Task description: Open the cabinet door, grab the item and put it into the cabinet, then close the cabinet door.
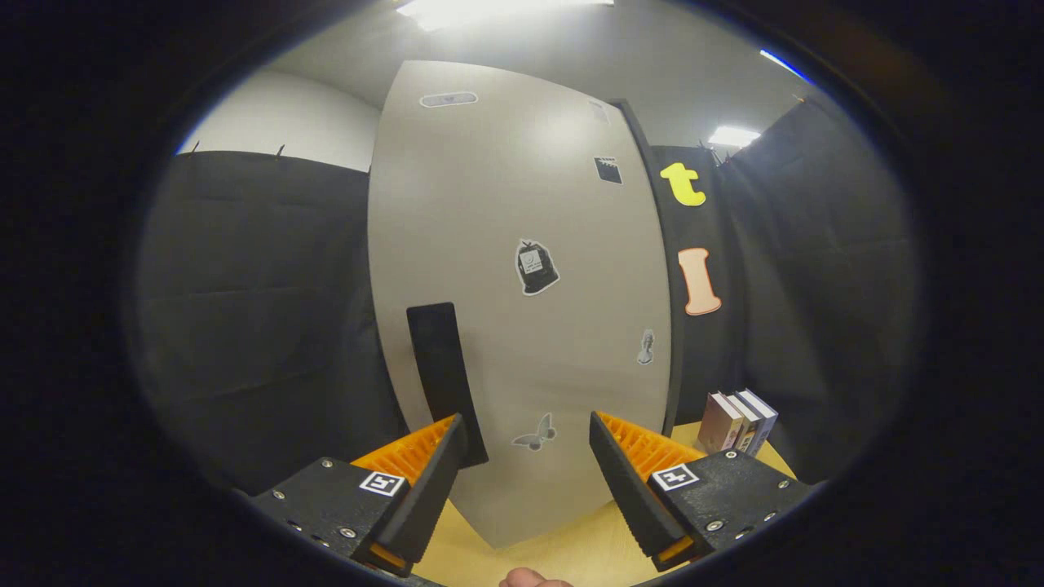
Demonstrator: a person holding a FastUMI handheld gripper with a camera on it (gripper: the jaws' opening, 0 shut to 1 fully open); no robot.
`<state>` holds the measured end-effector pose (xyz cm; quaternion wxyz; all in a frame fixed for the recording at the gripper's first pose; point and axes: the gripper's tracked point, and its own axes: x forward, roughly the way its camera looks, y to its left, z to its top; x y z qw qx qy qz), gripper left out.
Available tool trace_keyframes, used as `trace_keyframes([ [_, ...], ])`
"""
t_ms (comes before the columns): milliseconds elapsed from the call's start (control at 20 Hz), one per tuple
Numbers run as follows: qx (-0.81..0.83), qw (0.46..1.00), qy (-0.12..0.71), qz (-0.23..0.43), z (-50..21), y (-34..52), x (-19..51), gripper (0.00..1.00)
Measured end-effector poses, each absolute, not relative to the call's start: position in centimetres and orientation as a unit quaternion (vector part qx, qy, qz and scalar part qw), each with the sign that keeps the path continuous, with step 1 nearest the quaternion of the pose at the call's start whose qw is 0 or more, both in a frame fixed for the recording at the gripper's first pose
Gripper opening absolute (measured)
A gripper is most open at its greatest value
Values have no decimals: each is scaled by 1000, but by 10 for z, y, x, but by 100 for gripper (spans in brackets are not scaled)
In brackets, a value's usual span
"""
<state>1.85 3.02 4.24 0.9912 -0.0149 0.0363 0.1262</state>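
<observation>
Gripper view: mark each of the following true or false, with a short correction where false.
1. The gripper is shut on the black handle. False: its fingers are spread open, holding nothing; the handle lies just beyond one finger.
2. The cabinet door carries several stickers. True.
3. The books stand inside the cabinet. False: they stand on the wooden table, beside the door.
4. The handle is a dark vertical strip on the door. True.

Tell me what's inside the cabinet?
Can't see: the cabinet door is closed, hiding the interior. The open gripper faces it, near the black handle; books stand beside it.
</observation>
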Motion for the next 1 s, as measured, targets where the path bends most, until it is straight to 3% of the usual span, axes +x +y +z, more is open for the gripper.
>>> trace_keyframes([
  [300,-15,996,29,79,38,43,28,94],
  [1000,29,997,49,53,19,36,73,94],
])
